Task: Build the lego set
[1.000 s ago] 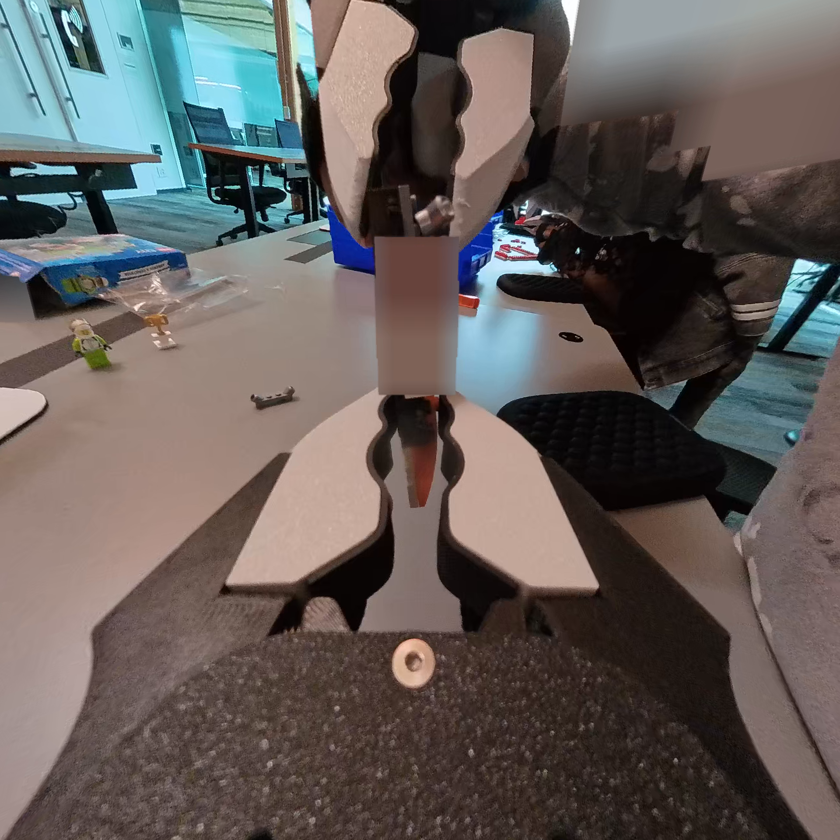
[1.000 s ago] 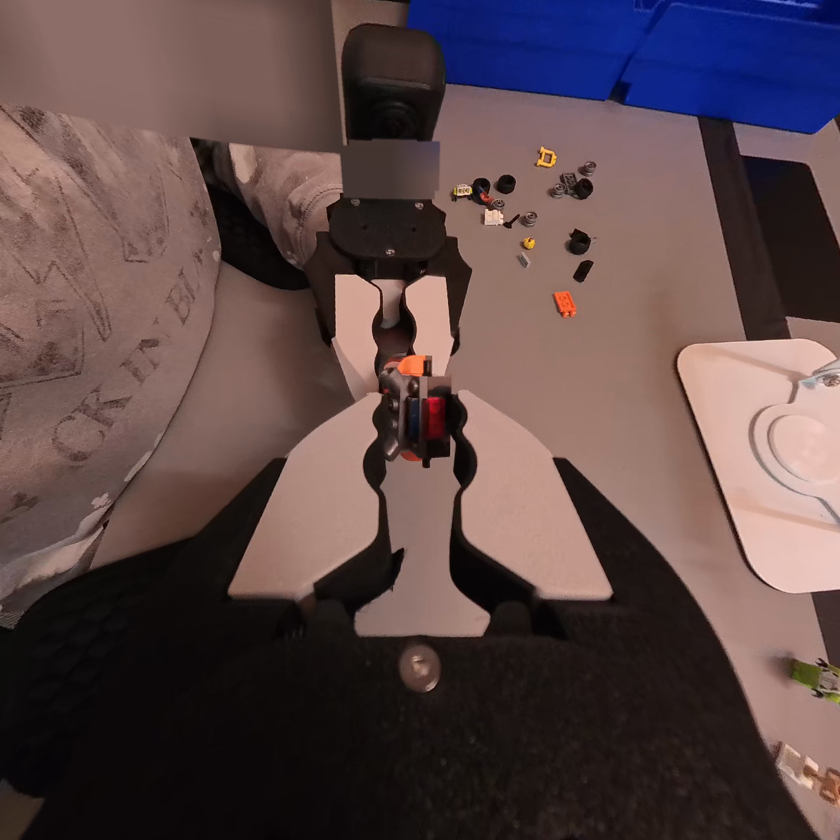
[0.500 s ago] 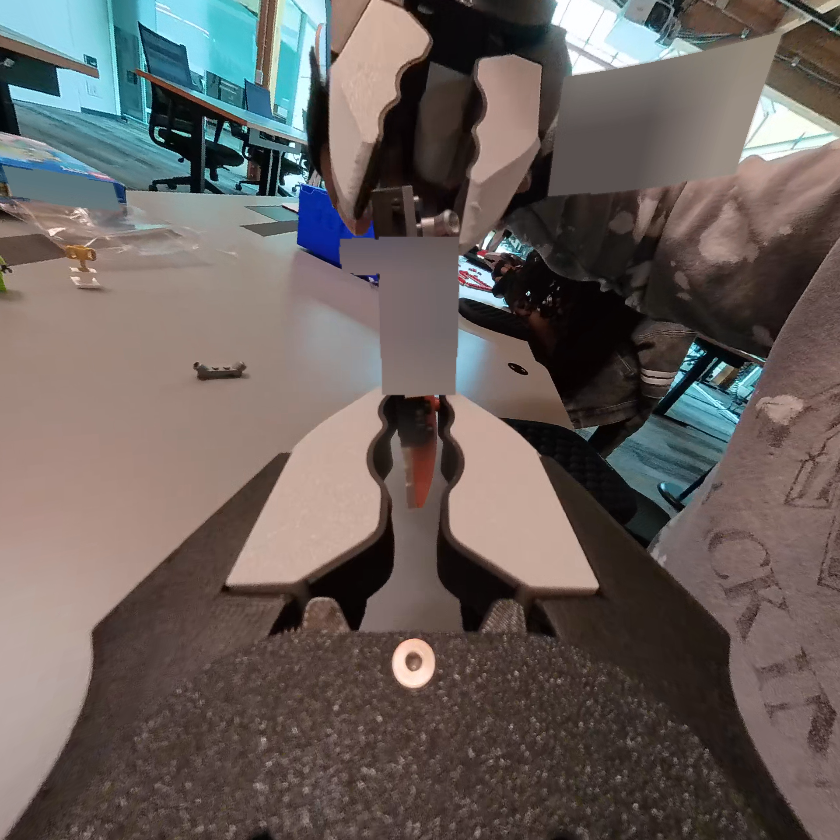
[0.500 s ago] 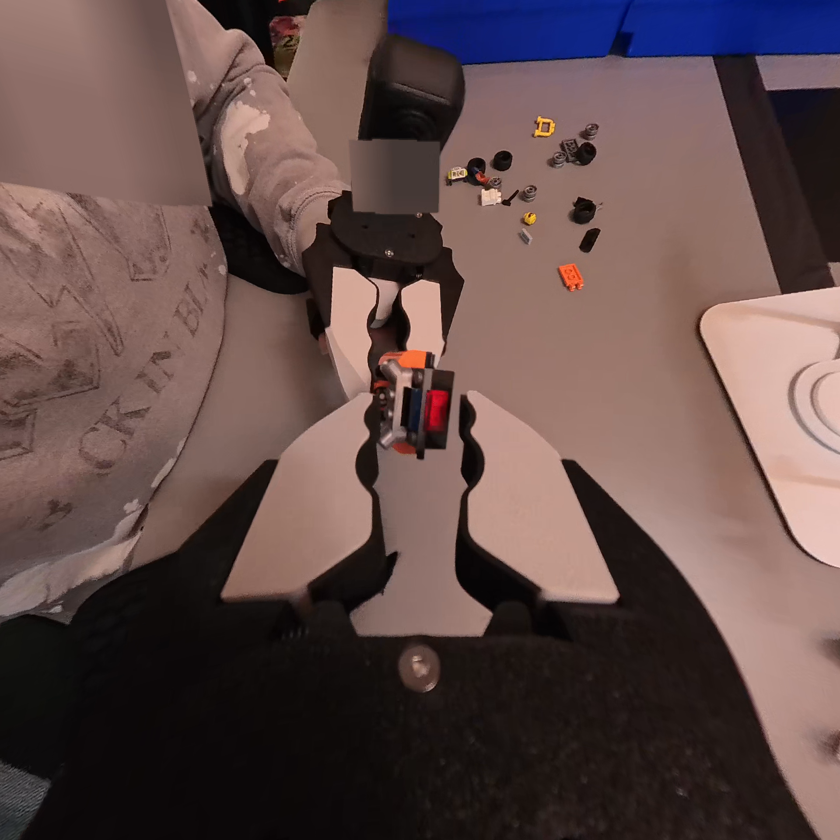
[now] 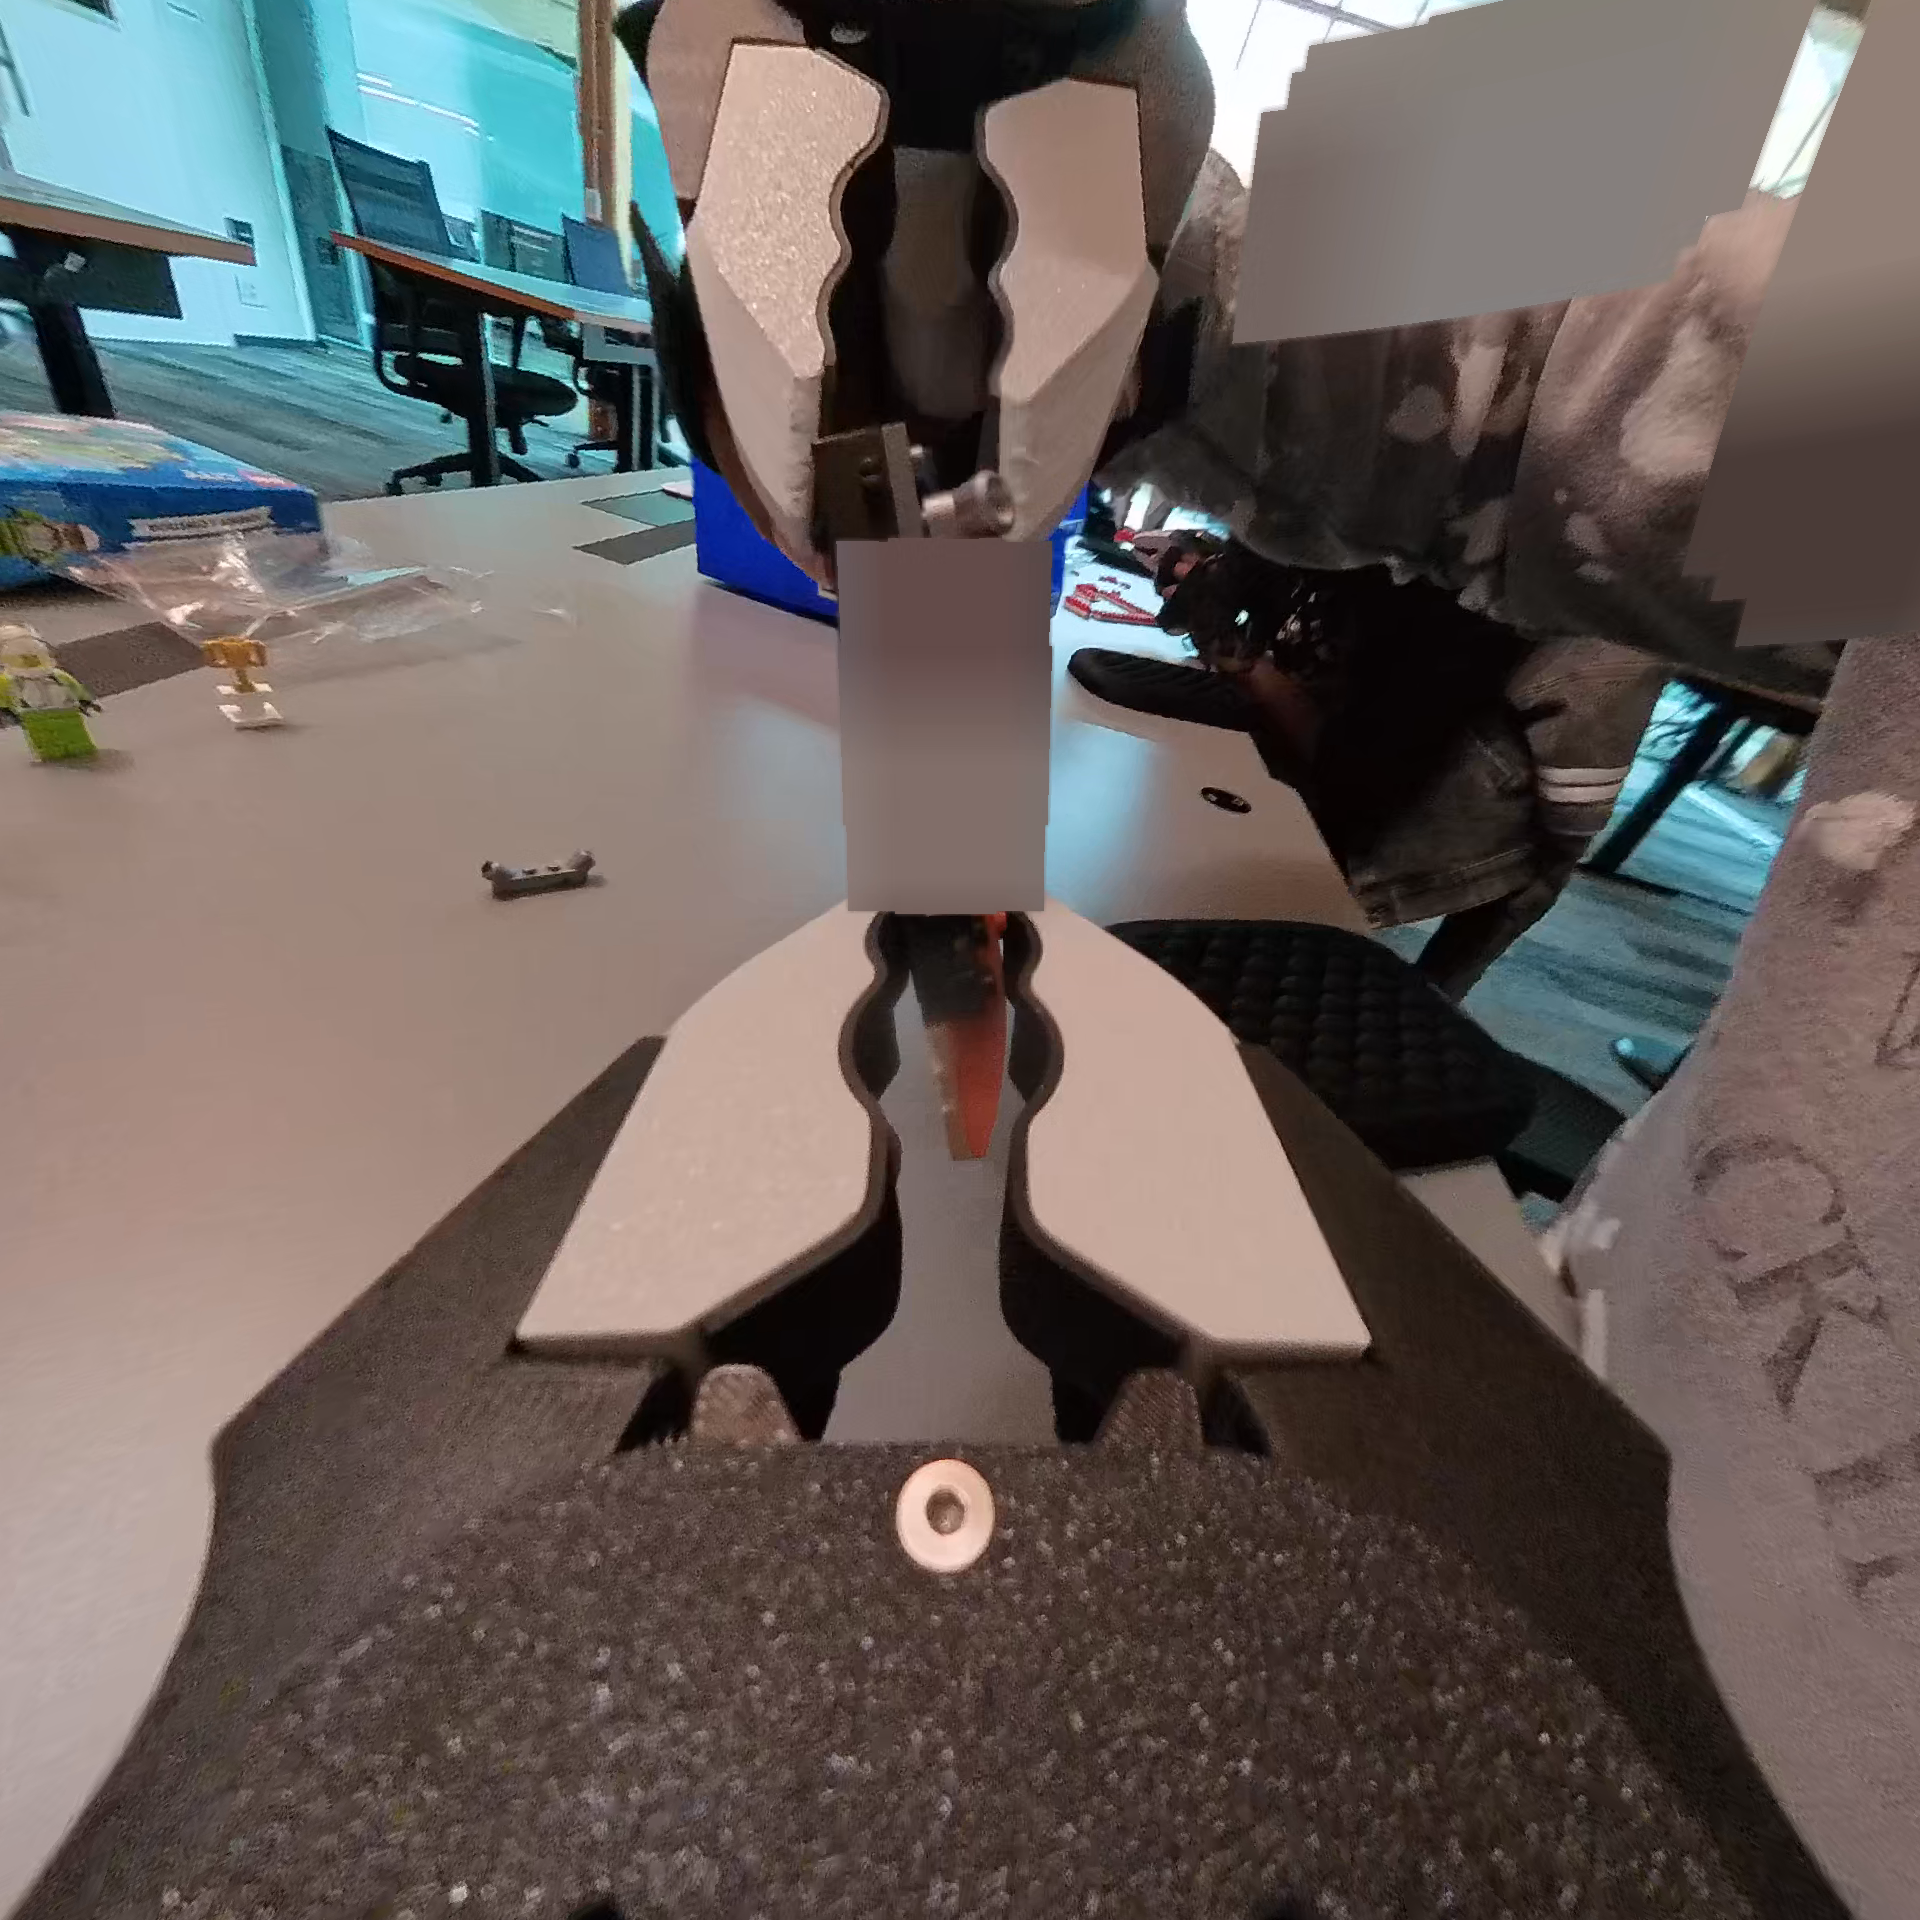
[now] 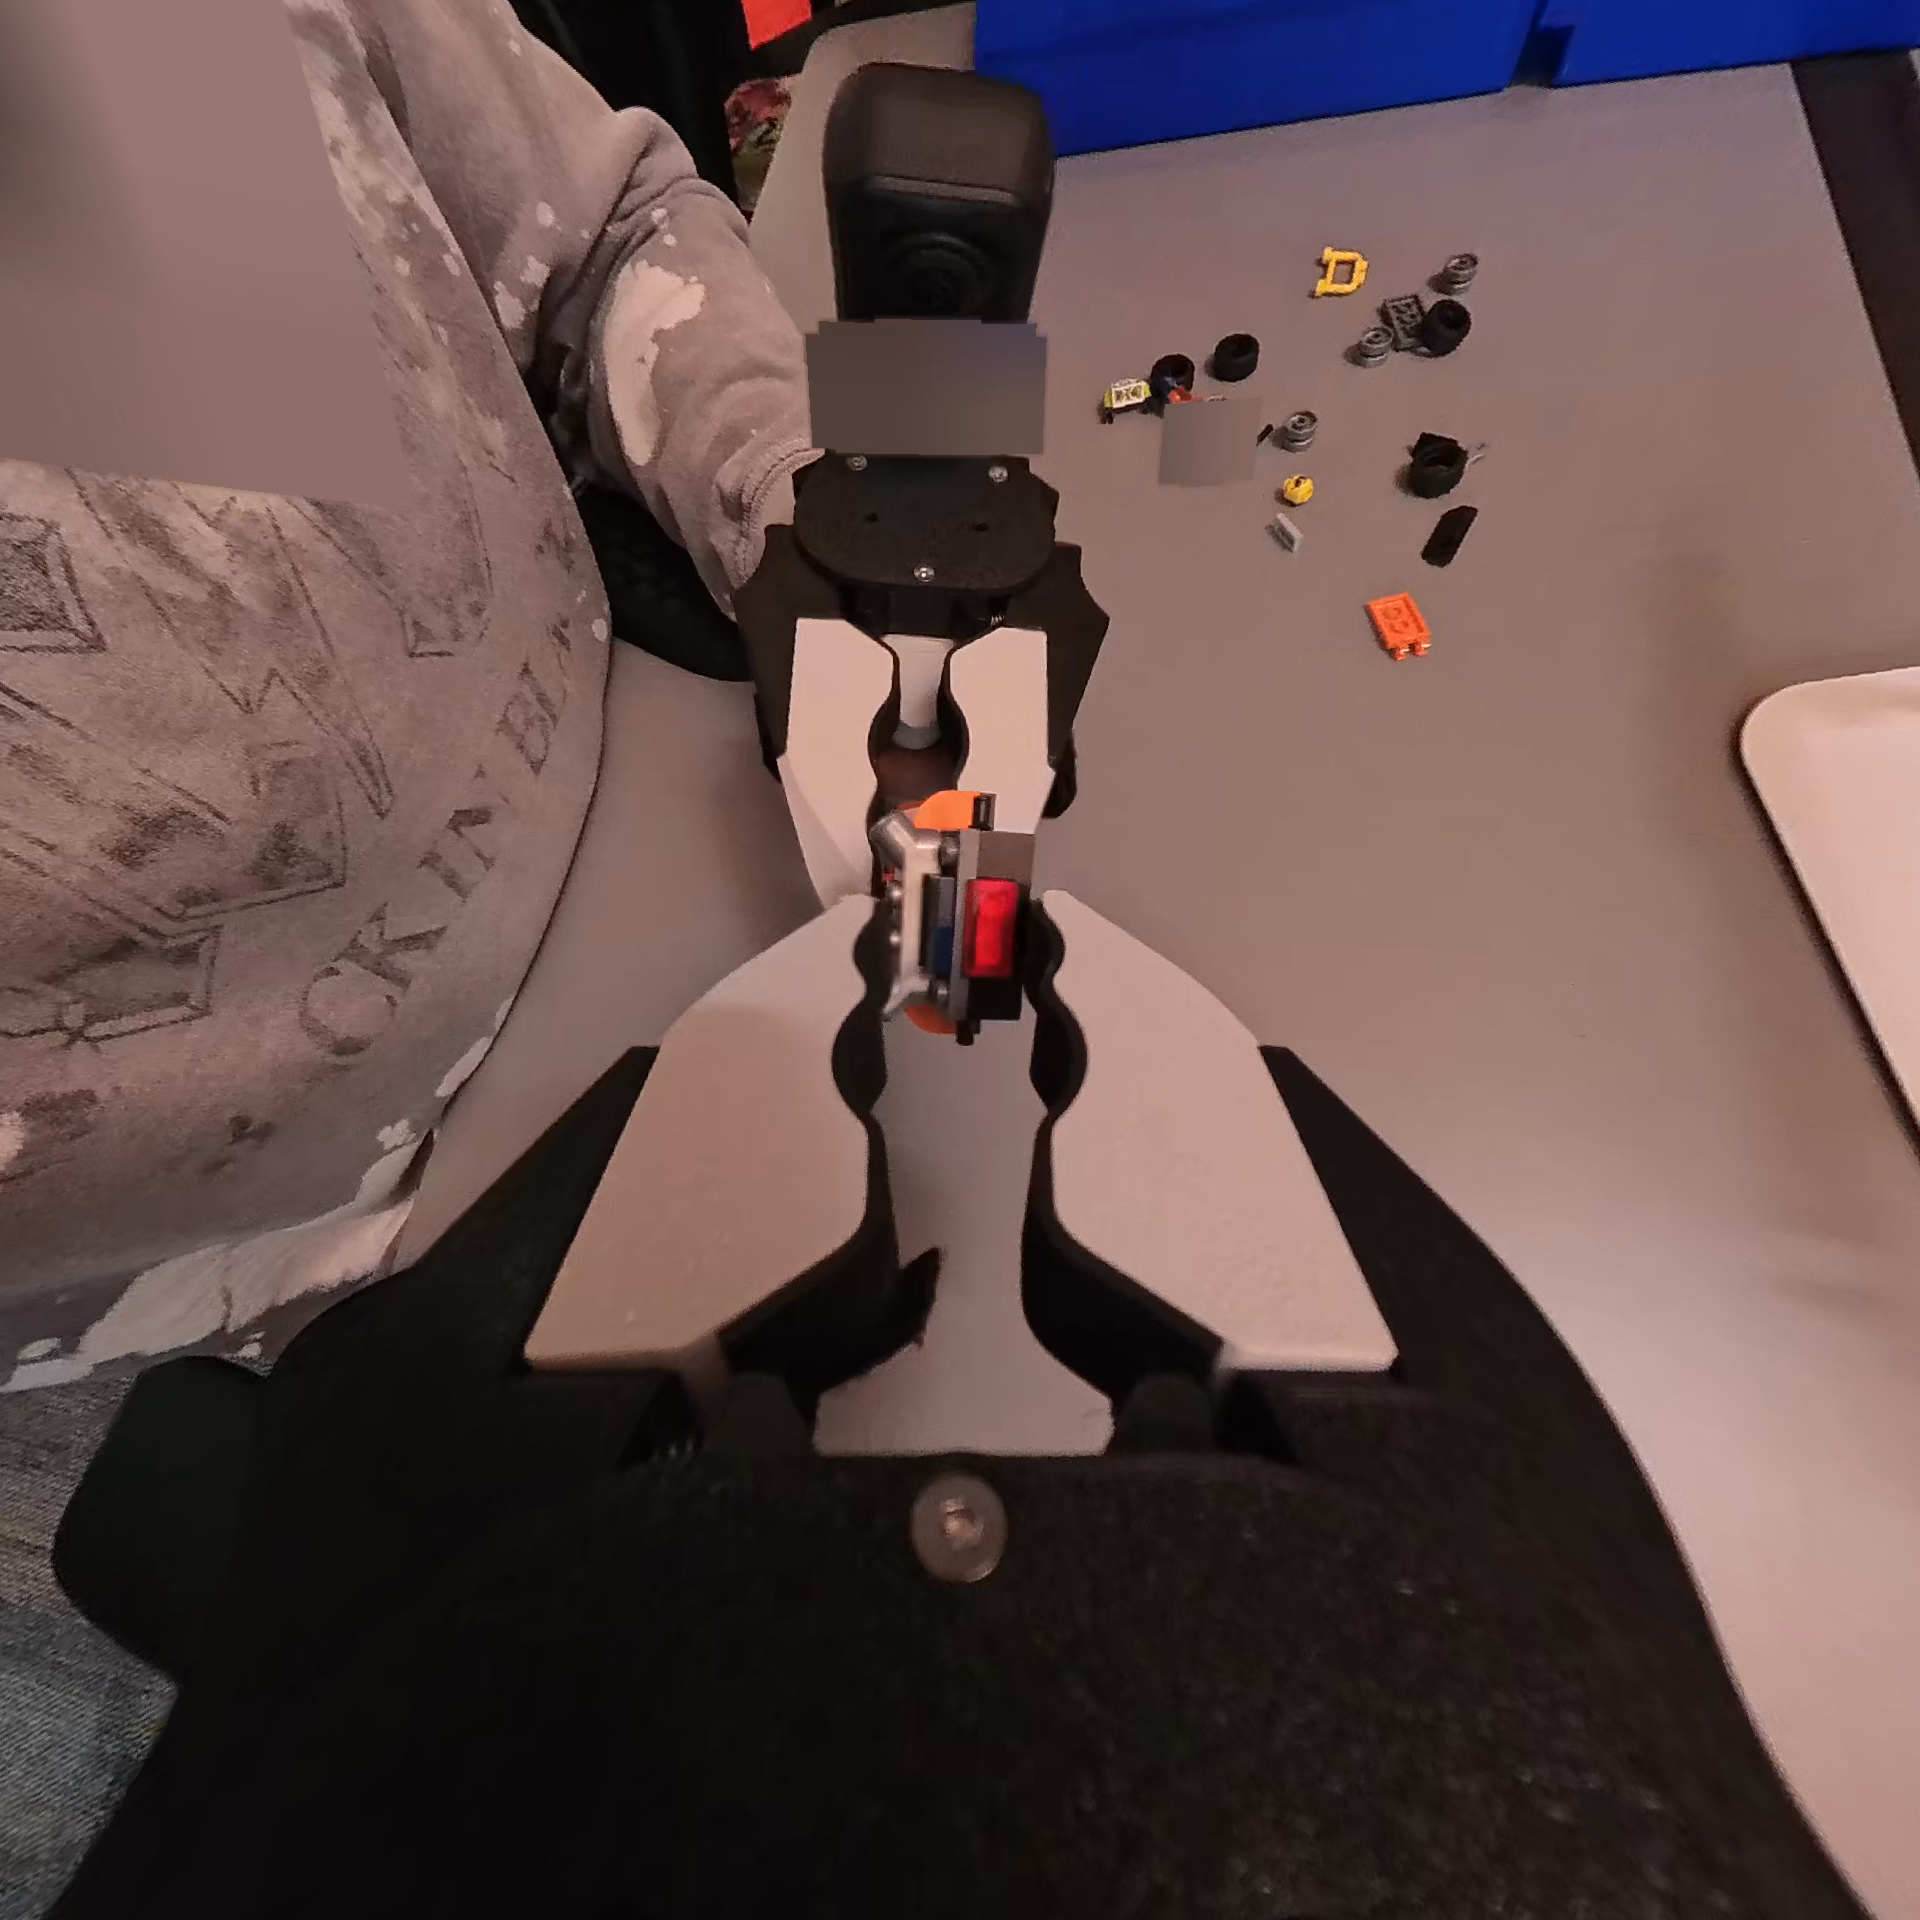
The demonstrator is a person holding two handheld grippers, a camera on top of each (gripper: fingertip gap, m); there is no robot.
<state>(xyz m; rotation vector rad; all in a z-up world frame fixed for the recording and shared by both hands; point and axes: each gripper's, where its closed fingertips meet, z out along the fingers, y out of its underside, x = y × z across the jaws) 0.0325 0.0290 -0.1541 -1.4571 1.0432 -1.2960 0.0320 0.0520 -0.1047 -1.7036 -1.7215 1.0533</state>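
Note:
A small lego assembly (image 6: pixel 951 925) of grey, blue, red, black and orange bricks hangs in the air between my two grippers, which face each other tip to tip. My right gripper (image 6: pixel 951 940) is shut on its grey and black end. My left gripper (image 5: pixel 956 935) is shut on its orange end (image 5: pixel 971 1081). In the left wrist view the right gripper (image 5: pixel 904 488) hangs above, gripping a grey part with a metal-coloured pin. A mosaic patch hides the middle of the assembly there. The left gripper also shows in the right wrist view (image 6: pixel 914 821).
Loose parts lie far right on the grey table: an orange plate (image 6: pixel 1400 623), a yellow piece (image 6: pixel 1340 272), black tyres (image 6: pixel 1236 356). A white tray (image 6: pixel 1849 831) is at the right, blue bins (image 6: pixel 1299 52) behind. A minifigure (image 5: pixel 47 707), a grey part (image 5: pixel 538 875) and a box (image 5: pixel 125 499) are left. Spacing between my two grippers at the tips: around 6 centimetres.
Both grippers keep their hold. The assembly has turned a little in the right wrist view, so more of the red brick faces the camera. Both held grippers have shifted slightly over the table.

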